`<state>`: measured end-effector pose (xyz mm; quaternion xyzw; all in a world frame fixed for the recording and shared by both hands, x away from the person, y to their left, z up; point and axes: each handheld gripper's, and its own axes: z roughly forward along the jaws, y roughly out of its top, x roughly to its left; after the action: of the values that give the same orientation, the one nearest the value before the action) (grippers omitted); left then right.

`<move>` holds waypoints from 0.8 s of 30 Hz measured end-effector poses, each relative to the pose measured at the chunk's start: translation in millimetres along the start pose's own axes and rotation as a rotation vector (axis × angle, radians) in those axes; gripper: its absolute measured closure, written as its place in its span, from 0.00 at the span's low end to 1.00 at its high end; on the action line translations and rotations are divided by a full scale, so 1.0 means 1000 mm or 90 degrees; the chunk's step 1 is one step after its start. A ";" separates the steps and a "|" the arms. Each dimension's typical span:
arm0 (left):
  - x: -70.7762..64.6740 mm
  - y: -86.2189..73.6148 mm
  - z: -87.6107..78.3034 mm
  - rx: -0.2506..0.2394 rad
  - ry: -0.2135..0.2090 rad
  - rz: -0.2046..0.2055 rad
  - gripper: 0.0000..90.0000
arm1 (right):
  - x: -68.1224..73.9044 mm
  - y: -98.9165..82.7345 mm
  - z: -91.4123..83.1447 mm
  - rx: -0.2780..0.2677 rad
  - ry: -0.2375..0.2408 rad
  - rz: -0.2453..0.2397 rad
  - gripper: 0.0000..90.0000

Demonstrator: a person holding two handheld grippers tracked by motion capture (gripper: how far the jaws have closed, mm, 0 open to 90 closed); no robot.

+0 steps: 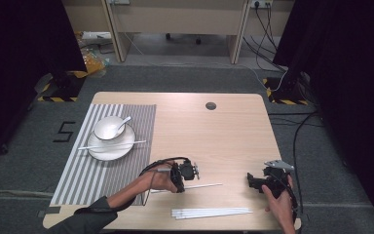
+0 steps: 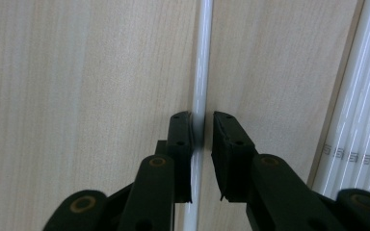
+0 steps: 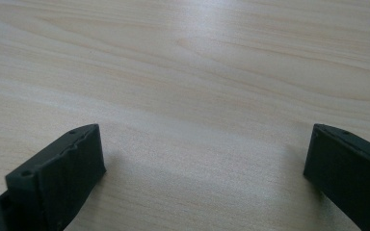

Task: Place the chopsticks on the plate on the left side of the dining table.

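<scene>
Surroundings: a grey-striped placemat [image 1: 108, 161] covers the left of the wooden table [image 1: 224, 136]; on it a white plate [image 1: 111, 144] carries a white bowl [image 1: 108, 127] with a spoon [image 1: 124, 124], and a white chopstick [image 1: 111, 145] lies across the plate.
Near edge: a bundle of white chopsticks [image 1: 211, 212] lies just nearer than the left gripper, clear of its jaws.
Task's thing: a single white chopstick [image 2: 200, 86], slim, glossy and straight, lies flat on the bare wood near the table's middle, right of the placemat.
Left gripper [image 2: 202, 126]: jaws nearly together around the single white chopstick; one pad touches it, a sliver of gap shows at the other.
Right gripper [image 3: 202, 159]: jaws wide apart, holding nothing, over bare wood at the near right.
</scene>
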<state>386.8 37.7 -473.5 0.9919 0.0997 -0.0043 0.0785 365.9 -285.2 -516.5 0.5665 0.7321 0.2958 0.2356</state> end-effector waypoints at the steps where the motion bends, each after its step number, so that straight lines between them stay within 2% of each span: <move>1: 0.000 0.000 0.000 0.002 0.001 0.000 0.87 | 0.000 0.000 0.000 0.000 0.000 0.000 0.01; 4: -0.003 0.003 0.000 0.016 0.015 0.001 0.87 | 0.000 0.000 0.000 0.000 0.000 0.000 0.01; 9: -0.007 0.009 0.001 0.036 0.023 0.010 0.93 | 0.000 0.000 0.000 0.000 0.000 0.000 0.01; 15: -0.006 0.008 0.001 0.029 0.015 0.009 0.94 | 0.000 0.000 0.000 0.000 0.000 -0.001 0.01; 17: -0.006 0.006 0.001 0.021 0.022 0.019 0.94 | 0.000 0.000 0.000 0.000 0.000 -0.001 0.01; 19: -0.006 0.005 0.000 0.020 0.012 0.024 0.94 | 0.000 0.000 0.000 0.000 0.000 -0.001 0.01; 24: -0.004 0.001 -0.003 0.018 0.024 0.026 0.94 | 0.000 0.000 0.000 0.000 0.000 0.000 0.01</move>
<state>383.4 36.5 -469.8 0.9947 0.0807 0.0148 0.0624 365.9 -285.2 -516.5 0.5663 0.7324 0.2959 0.2354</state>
